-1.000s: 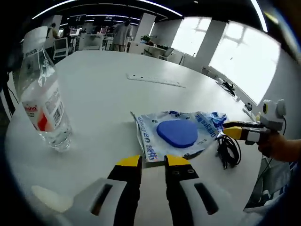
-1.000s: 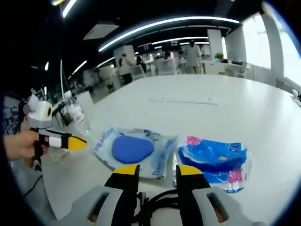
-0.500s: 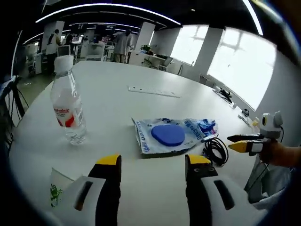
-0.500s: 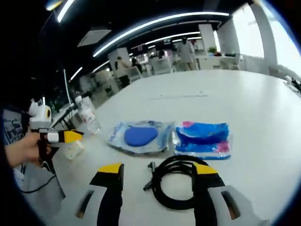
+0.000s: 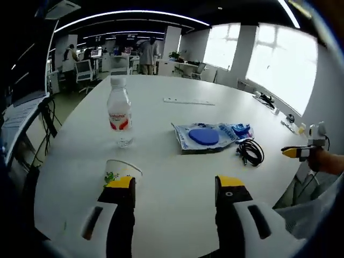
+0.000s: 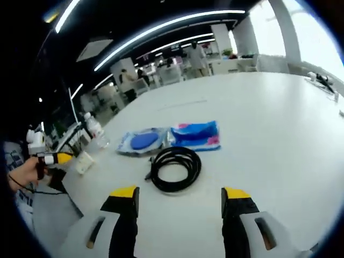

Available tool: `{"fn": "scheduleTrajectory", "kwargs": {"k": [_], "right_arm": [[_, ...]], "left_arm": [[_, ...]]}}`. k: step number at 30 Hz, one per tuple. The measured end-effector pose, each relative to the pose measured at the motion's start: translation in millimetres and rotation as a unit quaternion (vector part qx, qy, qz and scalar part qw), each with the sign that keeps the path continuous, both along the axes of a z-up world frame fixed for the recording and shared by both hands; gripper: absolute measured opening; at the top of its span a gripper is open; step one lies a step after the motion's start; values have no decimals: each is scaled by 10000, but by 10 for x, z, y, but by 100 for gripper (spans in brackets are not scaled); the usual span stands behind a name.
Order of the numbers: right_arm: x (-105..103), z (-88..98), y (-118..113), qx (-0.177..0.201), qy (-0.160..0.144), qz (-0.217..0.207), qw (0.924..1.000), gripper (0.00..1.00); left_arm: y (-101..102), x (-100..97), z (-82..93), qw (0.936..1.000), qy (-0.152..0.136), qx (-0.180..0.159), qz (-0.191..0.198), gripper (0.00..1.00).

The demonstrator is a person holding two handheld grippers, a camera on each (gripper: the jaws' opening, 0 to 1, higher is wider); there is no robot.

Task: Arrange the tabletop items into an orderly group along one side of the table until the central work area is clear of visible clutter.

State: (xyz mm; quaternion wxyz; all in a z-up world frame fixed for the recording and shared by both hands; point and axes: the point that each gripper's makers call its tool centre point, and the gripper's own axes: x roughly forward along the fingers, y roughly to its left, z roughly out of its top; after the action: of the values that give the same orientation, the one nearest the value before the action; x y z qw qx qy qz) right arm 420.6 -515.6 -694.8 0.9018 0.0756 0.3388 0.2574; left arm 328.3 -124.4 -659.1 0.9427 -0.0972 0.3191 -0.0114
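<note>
- The left gripper (image 5: 175, 185) hangs over the near edge of the white table (image 5: 161, 121) with its yellow-tipped jaws spread wide and nothing between them.
- The right gripper (image 6: 181, 194) is likewise wide apart and empty, over bare tabletop.
- A clear plastic water bottle (image 5: 119, 111) stands upright toward the left of the left gripper view; it has a white cap and a red-and-white label, and looks mostly clear through its body.
- A white paper cup (image 5: 121, 170) with a small green print lies on its side just in front of the left gripper's left jaw, nearer than the bottle.
- A clear plastic packet (image 5: 205, 136) holding a flat blue oval piece lies flat right of the bottle, with blue lettering on its wrapper.
- Beside it, in the right gripper view, a second packet (image 6: 194, 134) in bright blue with pink patches lies touching or just beside the first; the two sit in a row.
- A black cable (image 6: 175, 166) is coiled in a loose ring just in front of the packets in the right gripper view, with one plug end sticking out to its left.
- A long flat pale strip (image 5: 189, 101) lies further back on the table, well apart from the other things.
- People stand among desks and chairs in the office beyond the table.
</note>
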Motion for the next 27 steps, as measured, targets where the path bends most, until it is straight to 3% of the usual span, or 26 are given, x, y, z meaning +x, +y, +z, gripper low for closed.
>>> {"fn": "scheduleTrajectory", "kwargs": {"k": [8, 11, 13, 17, 21, 27], "right_arm": [[-170, -114, -571, 117, 170, -727, 9971, 60], [-288, -260, -731, 355, 541, -1192, 9908, 59], [-331, -295, -759, 364, 635, -1190, 9902, 57], [-326, -266, -810, 144, 467, -1051, 9933, 55], [-312, -284, -862, 442, 589, -1378, 9877, 52], [-271, -242, -865, 416, 561, -1469, 9867, 53]], "left_arm": [[151, -143, 17, 9987, 194, 159, 441, 58], [215, -156, -10, 9979, 322, 308, 465, 58], [261, -179, -55, 9969, 480, 404, 466, 57], [371, -123, -145, 9963, 601, 370, 493, 57], [480, -67, -240, 9951, 766, 401, 485, 57], [602, -30, -348, 9937, 944, 457, 405, 57]]}}
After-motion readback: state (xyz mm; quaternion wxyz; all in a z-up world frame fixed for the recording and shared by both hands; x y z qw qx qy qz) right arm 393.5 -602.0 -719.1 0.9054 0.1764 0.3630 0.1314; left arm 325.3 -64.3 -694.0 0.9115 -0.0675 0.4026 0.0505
